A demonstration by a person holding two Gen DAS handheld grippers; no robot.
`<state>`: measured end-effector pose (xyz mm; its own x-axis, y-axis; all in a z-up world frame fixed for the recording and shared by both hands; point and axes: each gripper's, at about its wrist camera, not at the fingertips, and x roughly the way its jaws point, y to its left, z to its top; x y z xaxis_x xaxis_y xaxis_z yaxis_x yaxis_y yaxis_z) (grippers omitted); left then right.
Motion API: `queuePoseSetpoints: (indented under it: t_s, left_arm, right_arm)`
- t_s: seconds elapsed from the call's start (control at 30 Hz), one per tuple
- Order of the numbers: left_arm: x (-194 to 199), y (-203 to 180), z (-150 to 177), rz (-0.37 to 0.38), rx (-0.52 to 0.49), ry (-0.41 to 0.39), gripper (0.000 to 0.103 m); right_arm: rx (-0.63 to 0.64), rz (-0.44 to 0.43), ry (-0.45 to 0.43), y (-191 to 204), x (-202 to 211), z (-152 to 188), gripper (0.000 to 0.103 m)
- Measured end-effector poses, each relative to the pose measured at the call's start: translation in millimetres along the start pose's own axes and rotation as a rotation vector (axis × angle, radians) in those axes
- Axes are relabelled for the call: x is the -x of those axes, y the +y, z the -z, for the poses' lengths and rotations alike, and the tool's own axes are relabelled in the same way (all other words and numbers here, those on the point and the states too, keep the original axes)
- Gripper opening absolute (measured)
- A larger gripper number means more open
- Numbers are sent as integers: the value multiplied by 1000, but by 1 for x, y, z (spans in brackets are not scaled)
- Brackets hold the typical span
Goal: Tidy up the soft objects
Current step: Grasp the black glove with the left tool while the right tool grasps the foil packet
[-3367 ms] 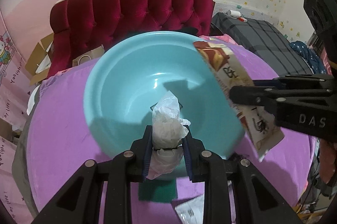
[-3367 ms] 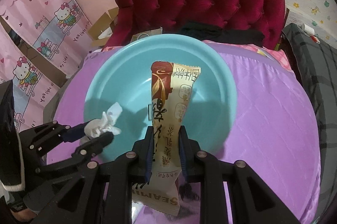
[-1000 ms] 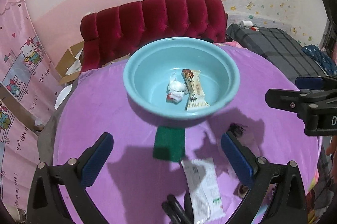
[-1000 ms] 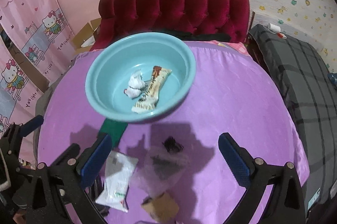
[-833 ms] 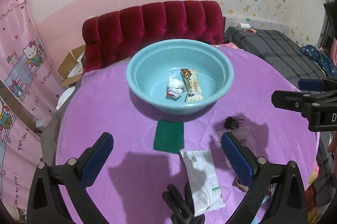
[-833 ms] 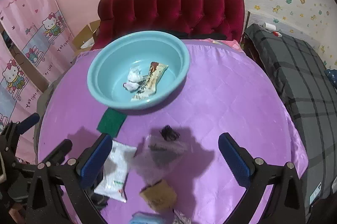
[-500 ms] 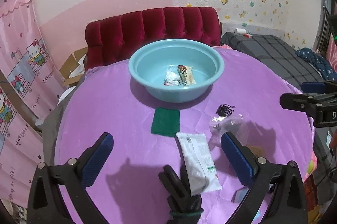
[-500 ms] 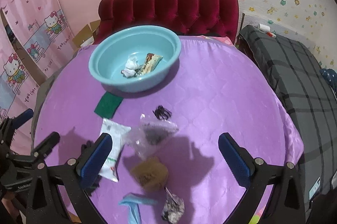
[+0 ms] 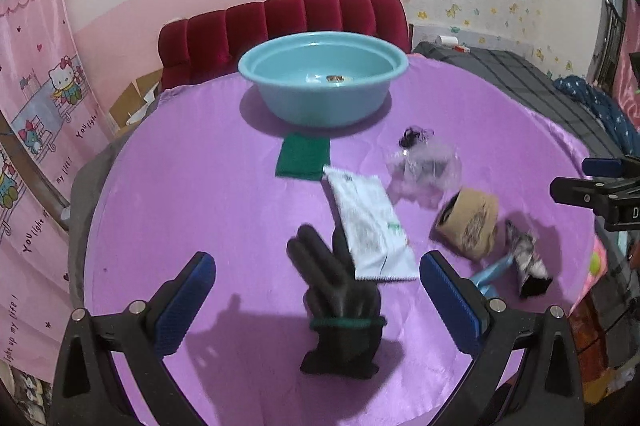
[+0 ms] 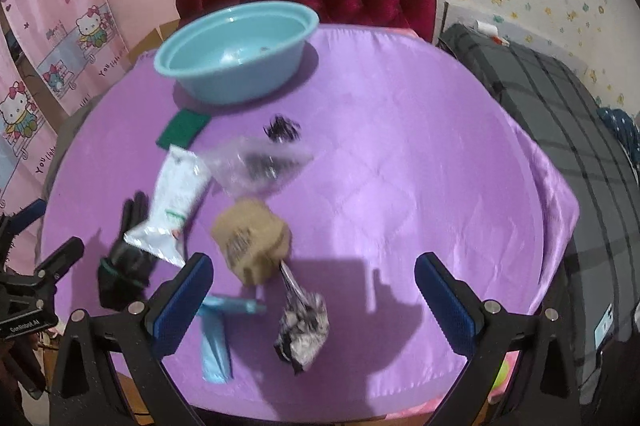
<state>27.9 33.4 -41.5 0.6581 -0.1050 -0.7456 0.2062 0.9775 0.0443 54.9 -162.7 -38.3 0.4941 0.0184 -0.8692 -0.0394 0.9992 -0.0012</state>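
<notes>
**A:** Where's everything kept? Soft stuff looks scattered.

**B:** A black glove [image 9: 340, 290], white packet [image 9: 370, 226] and tan pouch [image 9: 470, 222] are left on the purple tablecloth [image 10: 400, 166], well apart from the teal basin [image 9: 320, 82], probably meant as the collection spot since two small items can be glimpsed inside.

**A:** Grippers?

**B:** Left gripper [image 9: 316, 286] and right gripper [image 10: 312, 290] are both spread wide, nothing pinched. A red tufted sofa [image 9: 280, 22] is seen behind.

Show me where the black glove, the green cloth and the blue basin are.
black glove [image 9: 340, 290]: left wrist view, on its palm.
green cloth [image 9: 303, 155]: left wrist view, on its middle.
blue basin [image 10: 240, 82]: right wrist view, on its outer wall.
</notes>
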Motion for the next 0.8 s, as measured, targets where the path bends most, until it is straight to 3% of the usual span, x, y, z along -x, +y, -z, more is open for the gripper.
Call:
queuePoseSetpoints:
  t_s: [0.47, 0.8]
  left_arm:
    - [-24, -9, 56, 9, -13, 65, 103]
    - [-47, -7, 63, 9, -5, 125, 103]
  right_arm:
    - [9, 20, 75, -10, -44, 56, 103]
    - [-9, 2, 118, -10, -60, 62, 100]
